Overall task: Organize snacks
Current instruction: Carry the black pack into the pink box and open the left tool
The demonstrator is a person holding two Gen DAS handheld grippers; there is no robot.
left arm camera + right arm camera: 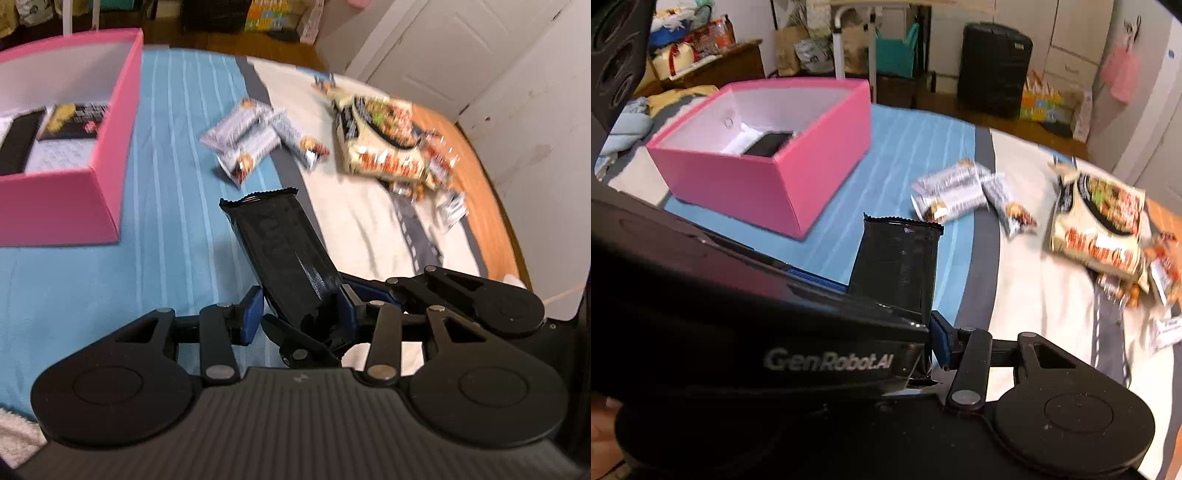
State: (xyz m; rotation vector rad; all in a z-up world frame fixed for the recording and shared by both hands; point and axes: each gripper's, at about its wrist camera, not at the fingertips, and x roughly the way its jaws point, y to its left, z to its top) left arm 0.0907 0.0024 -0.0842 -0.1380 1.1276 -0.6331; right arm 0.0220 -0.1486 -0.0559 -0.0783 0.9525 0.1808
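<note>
A black snack bar (284, 247) stands up from between the blue pads of my left gripper (301, 314), above the blue blanket. In the left wrist view a second gripper's finger crosses in from the right at the bar's lower end. In the right wrist view the same black bar (897, 266) sits against my right gripper's blue pad (940, 341), and the left gripper's body (757, 332) covers the other finger. A pink box (66, 192) at left holds black and yellow bars (70, 122); it also shows in the right wrist view (768, 177).
Three white snack bars (258, 140) lie on the blanket beyond the black bar. A large noodle packet (380, 140) and several small wrappers (439, 173) lie at right on the cream blanket. The bed's orange edge (491, 206) and a white door (461, 48) are behind.
</note>
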